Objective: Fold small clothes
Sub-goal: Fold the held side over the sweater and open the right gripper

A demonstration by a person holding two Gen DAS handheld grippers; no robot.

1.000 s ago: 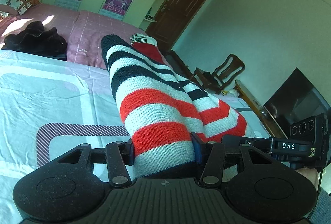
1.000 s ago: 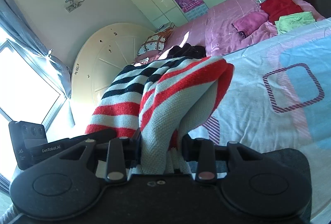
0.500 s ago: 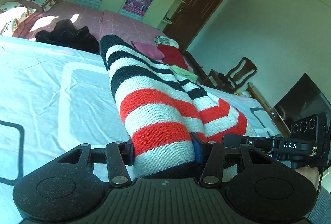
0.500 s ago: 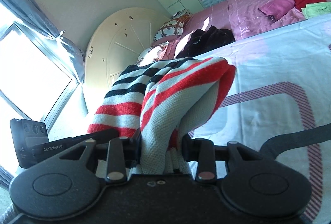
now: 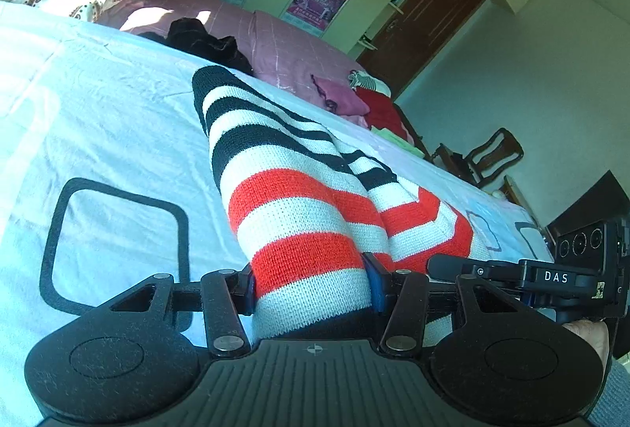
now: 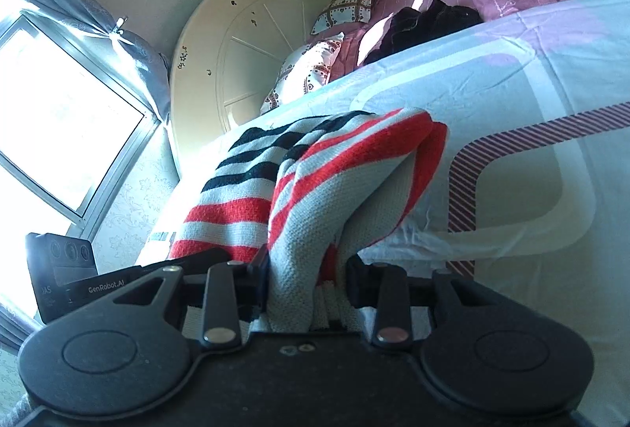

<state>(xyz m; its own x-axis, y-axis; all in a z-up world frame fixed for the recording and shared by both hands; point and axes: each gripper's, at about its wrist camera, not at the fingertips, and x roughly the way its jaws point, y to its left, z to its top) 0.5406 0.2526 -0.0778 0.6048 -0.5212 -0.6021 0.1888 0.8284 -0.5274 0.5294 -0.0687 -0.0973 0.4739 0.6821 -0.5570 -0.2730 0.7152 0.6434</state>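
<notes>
A knitted garment with red, white and black stripes (image 5: 291,190) hangs between both grippers just above the pale blue bedsheet (image 5: 106,119). My left gripper (image 5: 311,285) is shut on one bunched edge of it. My right gripper (image 6: 307,285) is shut on the other edge of the striped garment (image 6: 315,190), whose fabric drapes forward onto the sheet (image 6: 512,92). The right gripper (image 5: 512,273) shows at the right of the left wrist view, and the left gripper (image 6: 102,285) at the left of the right wrist view.
A dark garment (image 5: 204,41) lies at the far edge of the sheet against the pink cover (image 5: 299,49). Folded pink and red clothes (image 5: 366,104) lie farther right. Pillows (image 6: 315,68) and a round headboard (image 6: 252,45) stand at the left, a chair (image 5: 488,159) beyond the bed.
Both grippers have come down and forward over the bed with the striped garment held; the sheet looks nearer and the garment's far end now rests lower on it.
</notes>
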